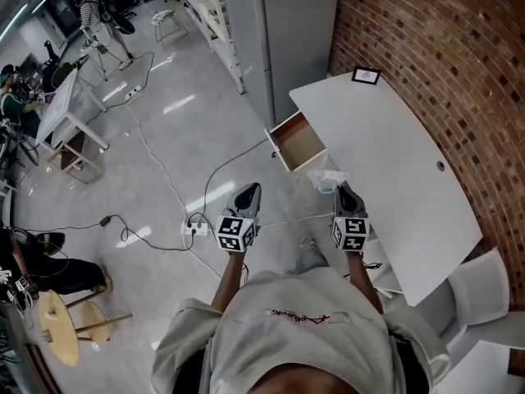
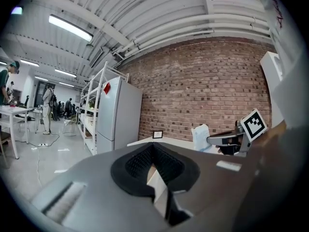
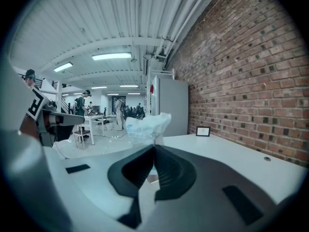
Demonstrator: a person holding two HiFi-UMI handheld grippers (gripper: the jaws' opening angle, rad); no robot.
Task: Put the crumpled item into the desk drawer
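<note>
In the head view my right gripper (image 1: 339, 189) is shut on a crumpled white item (image 1: 326, 179), held just off the near left edge of the white desk (image 1: 394, 162). The desk drawer (image 1: 297, 141) stands pulled out and open a little beyond it, its wooden inside bare. The right gripper view shows the crumpled item (image 3: 147, 126) sticking up from the closed tips of the right gripper (image 3: 154, 147). My left gripper (image 1: 250, 190) hangs over the floor left of the drawer, jaws together and holding nothing. In the left gripper view the left gripper (image 2: 153, 145) is shut, with the crumpled item (image 2: 202, 135) off to its right.
A brick wall (image 1: 459, 64) runs behind the desk, and a small framed card (image 1: 366, 75) stands at its far end. A tall grey cabinet (image 1: 287, 31) is beyond the drawer. Cables and a power strip (image 1: 195, 229) lie on the floor. White chairs (image 1: 484, 290) stand at right.
</note>
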